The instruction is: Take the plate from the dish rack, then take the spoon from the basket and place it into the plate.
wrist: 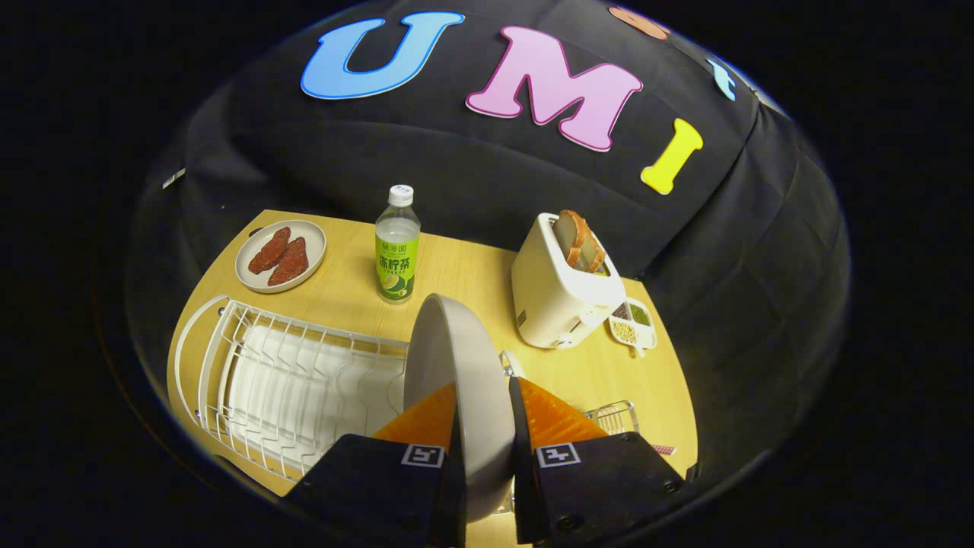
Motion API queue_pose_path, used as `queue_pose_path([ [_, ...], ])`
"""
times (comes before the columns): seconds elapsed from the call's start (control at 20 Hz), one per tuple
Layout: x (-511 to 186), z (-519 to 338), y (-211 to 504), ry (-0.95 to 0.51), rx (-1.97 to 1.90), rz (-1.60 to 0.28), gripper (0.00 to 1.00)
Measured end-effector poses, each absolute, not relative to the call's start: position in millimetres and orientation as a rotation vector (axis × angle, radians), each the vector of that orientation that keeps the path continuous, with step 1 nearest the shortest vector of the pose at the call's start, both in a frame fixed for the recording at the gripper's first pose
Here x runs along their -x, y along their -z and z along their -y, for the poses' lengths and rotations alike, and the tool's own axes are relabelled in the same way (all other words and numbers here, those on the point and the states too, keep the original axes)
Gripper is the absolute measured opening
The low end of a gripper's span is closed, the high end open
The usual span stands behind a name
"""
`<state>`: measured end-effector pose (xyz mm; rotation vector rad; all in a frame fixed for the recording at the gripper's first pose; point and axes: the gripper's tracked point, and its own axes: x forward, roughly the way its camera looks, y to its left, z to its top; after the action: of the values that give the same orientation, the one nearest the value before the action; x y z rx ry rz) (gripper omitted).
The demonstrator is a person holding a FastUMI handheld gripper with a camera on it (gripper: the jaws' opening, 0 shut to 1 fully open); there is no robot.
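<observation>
Fingers (485, 396) clamped on plate (456, 358), on edge beside dish rack (289, 380); I judged: hold firm, set flat clear of rack.

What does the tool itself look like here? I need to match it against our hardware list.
The tool has two wedge-shaped fingers tapering forward from blocky black bodies. Each body carries a small square black-and-white marker on top, and the right one shows round screw heads along its edge. No cables or sleeve visible.
</observation>
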<state>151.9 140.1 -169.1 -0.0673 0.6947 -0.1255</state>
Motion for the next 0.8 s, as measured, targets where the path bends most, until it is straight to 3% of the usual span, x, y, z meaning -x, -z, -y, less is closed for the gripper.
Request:
queue_pose_path([
  [0.25,-146,-130,138,0.085,-0.115,-0.642,0.29],
  [0.8,-50,-74,127,-0.195,-0.454,-0.660,0.29],
])
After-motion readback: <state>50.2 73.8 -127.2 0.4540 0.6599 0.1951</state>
